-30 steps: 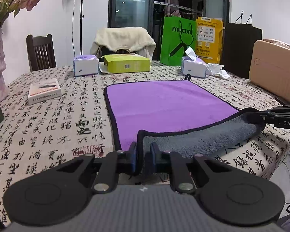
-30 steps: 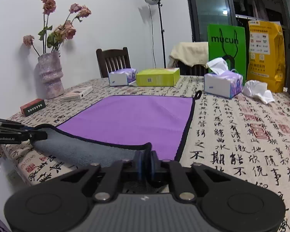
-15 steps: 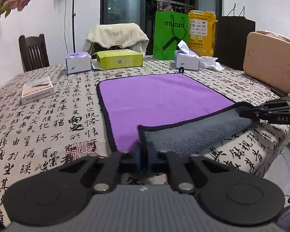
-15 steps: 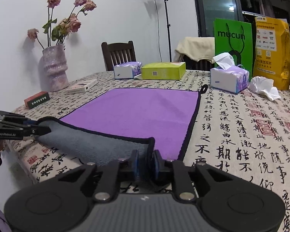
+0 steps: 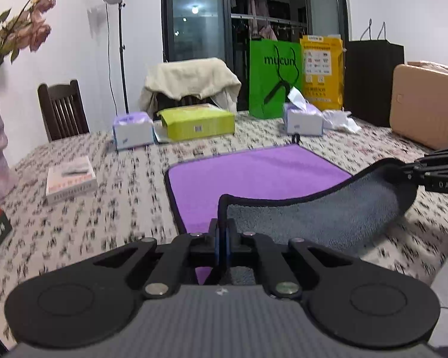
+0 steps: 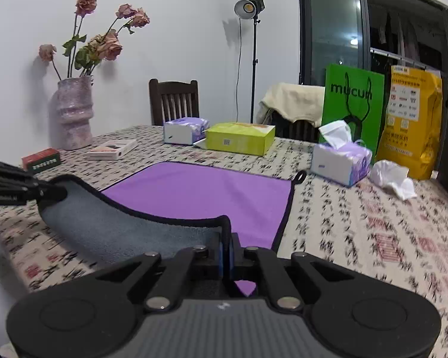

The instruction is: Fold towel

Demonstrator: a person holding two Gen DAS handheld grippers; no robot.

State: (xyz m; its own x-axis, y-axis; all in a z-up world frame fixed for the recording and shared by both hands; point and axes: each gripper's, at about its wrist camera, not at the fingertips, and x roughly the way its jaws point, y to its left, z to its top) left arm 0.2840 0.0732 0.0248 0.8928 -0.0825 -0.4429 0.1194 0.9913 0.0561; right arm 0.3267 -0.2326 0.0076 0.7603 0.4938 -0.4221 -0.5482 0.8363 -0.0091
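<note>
A purple towel (image 5: 254, 176) with a black hem and grey underside lies on the patterned tablecloth; it also shows in the right wrist view (image 6: 200, 191). My left gripper (image 5: 223, 238) is shut on the towel's near left corner. My right gripper (image 6: 227, 250) is shut on the near right corner. Both corners are lifted off the table, so the near edge hangs between them with the grey underside (image 5: 319, 217) facing me. The right gripper shows at the right edge of the left wrist view (image 5: 436, 173), and the left gripper at the left edge of the right wrist view (image 6: 18, 189).
At the far side stand two tissue boxes (image 5: 133, 129) (image 5: 303, 119), a yellow-green box (image 5: 198, 123), a green bag (image 5: 274, 77) and a yellow bag (image 5: 322, 71). A book (image 5: 70, 179) and a vase (image 6: 73, 113) are at the left. A tan case (image 5: 427, 104) is at the right.
Both grippers have risen and moved forward with the towel's near corners. The near edge has lifted higher off the table and more grey underside shows.
</note>
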